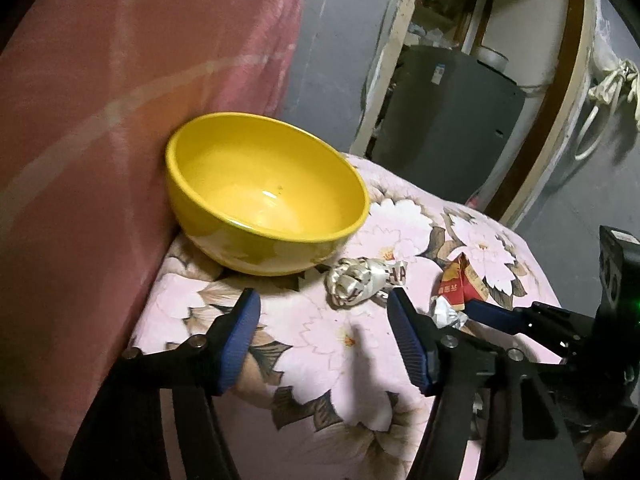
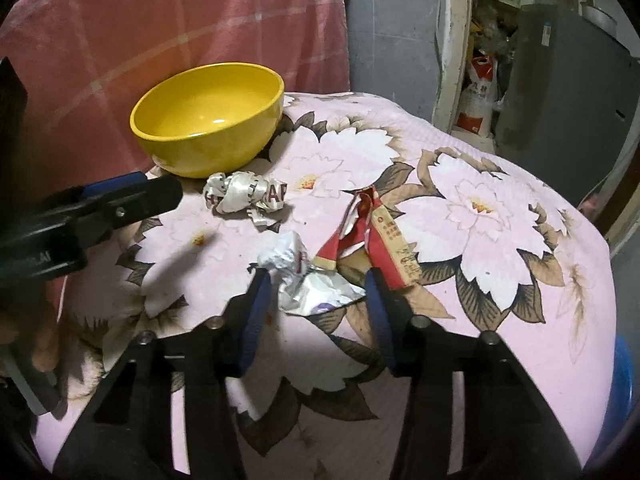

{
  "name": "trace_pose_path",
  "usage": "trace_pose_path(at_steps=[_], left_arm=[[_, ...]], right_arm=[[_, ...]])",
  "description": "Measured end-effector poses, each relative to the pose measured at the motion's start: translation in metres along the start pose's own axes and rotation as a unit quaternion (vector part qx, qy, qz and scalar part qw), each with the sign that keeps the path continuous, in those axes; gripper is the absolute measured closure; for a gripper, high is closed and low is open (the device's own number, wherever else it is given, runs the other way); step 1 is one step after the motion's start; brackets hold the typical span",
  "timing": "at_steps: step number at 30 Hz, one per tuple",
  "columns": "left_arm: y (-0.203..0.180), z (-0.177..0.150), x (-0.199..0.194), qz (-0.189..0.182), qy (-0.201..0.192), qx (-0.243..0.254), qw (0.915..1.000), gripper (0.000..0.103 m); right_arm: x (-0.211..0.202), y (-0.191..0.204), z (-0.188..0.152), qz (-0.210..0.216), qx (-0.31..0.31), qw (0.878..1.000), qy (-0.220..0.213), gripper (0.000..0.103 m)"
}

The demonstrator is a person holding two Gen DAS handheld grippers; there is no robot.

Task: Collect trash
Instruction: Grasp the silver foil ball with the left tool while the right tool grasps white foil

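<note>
I see a plain yellow bowl point(image 2: 208, 120) on a pale pink cloth point(image 2: 500, 280) printed with big white flowers and dark leaves. Behind it hangs a red towel point(image 2: 160, 24) with pale checks. The wrappers: one white ribbon point(image 2: 244, 196) with red letters, one silver foil point(image 2: 308, 284), one red-and-tan packet point(image 2: 384, 240).

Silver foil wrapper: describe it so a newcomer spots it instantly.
Start at the yellow bowl on the floral cloth. Nearer the camera lie three scraps; the silver foil wrapper is nearest, beside the red packet. It alone is shiny crumpled metallic; the ribbon wad is white, lettered.
</note>
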State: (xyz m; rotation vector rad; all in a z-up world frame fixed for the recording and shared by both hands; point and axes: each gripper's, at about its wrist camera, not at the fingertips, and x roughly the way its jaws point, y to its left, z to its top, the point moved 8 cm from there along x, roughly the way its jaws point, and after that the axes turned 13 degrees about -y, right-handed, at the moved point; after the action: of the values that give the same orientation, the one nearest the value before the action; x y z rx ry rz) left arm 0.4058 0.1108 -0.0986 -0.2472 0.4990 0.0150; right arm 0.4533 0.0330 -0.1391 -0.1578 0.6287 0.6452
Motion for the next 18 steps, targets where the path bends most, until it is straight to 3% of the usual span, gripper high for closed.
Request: trace_pose_path(at_steps=[3,9,18], left_arm=[[-0.007,0.0,0.008,-0.007,0.01,0.004,0.9999,0.048],[-0.019,0.001,0.023,-0.017,0.021,0.013,0.9996,0.048],[-0.027,-0.001,0.047,-0.005,0.056,0.015,0.9983,0.061]], right_arm=[[-0.001,0.001,-0.001,0.015,0.003,1.0,0.001,0.07],[-0.01,0.004,-0.003,0.022,-0.004,1.0,-0.007,0.086],[-0.038,-0.021,-0.016,0.009,0.035,0.999,-0.021,0.087]])
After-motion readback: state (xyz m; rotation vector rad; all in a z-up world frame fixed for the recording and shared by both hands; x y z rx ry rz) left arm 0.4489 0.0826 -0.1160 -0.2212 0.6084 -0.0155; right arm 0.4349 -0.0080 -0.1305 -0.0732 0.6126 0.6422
